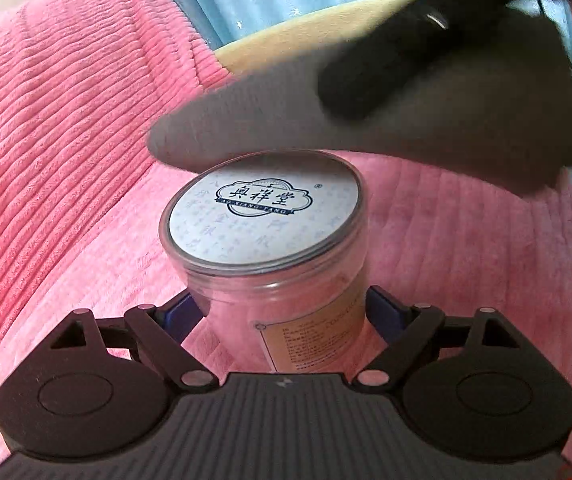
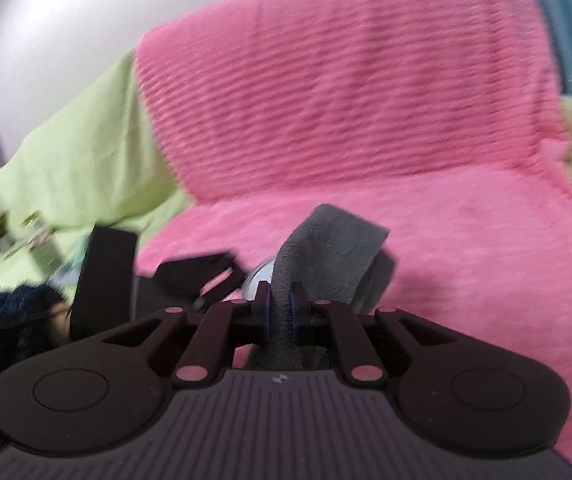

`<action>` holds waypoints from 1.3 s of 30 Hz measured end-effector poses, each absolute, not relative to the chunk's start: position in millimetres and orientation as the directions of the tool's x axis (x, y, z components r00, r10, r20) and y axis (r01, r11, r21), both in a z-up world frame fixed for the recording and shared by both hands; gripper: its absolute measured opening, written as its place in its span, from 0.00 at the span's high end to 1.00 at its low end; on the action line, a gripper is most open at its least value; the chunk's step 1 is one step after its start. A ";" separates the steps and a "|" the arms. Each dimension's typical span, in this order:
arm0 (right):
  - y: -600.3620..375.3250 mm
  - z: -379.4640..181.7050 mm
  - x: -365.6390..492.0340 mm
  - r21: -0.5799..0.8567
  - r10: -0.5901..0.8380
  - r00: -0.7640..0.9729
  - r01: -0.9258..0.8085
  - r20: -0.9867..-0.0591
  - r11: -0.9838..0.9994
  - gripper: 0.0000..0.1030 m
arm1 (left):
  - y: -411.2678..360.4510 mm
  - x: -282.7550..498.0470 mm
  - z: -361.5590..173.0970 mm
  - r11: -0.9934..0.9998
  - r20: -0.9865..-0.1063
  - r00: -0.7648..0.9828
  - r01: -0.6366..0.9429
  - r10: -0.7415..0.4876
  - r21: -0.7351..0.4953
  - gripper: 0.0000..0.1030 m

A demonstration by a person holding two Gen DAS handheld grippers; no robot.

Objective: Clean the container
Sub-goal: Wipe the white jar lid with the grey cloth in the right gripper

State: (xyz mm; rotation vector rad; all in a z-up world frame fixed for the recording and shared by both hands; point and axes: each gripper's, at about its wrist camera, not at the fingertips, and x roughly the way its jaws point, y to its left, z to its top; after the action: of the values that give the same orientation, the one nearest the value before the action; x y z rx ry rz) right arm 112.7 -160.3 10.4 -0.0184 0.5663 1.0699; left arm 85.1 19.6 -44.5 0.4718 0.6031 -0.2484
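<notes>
- Container [image 1: 281, 280]: my left claw [image 1: 286, 312] grips its clear body upright.
- My right claw [image 2: 279, 312] pinches the grey cloth [image 2: 326, 256] tight.
- Step in hand: wiping the lid [image 1: 263, 206]; next, I judge, firm, even strokes across it.

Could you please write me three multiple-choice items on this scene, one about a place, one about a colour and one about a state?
1. Where does the jar stand?
A. on a pink blanket
B. in a sink
C. on a wooden shelf

2. What colour is the cloth that the right gripper holds?
A. yellow
B. grey
C. white

3. How is the jar's lid?
A. lying beside the jar
B. on the jar
C. held in the left gripper

Answers:
1. A, since the ribbed pink blanket lies under and around the jar.
2. B, since the cloth pinched between the right jaws is grey in both views.
3. B, since the printed lid sits on top of the jar, while the left jaws stand on either side of the jar's body.
</notes>
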 end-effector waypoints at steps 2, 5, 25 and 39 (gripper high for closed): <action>-151.9 3.9 115.7 0.247 0.810 0.330 -0.837 -0.485 0.489 0.92 | 20.3 85.4 -45.1 0.867 -0.598 0.797 0.358 -0.090 0.347 0.15; -144.0 2.2 121.8 0.270 0.825 0.302 -0.843 -0.478 0.465 0.92 | 22.3 88.0 -46.7 0.870 -0.603 0.793 0.358 -0.091 0.339 0.15; -104.1 -5.9 154.9 0.300 0.870 0.333 -0.842 -0.363 0.448 0.96 | 22.2 94.1 -52.4 0.869 -0.604 0.792 0.358 -0.088 0.342 0.15; -129.7 -1.6 164.8 0.111 0.523 0.723 -0.536 -0.451 0.837 0.92 | 15.2 87.8 -54.2 0.841 -0.569 0.819 0.358 -0.074 0.406 0.13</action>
State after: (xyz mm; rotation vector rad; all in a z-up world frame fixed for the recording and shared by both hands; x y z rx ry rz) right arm 164.8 -129.7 -1.6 -0.0279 0.4899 0.5850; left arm 87.8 15.2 -54.2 0.5280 0.5699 -0.2417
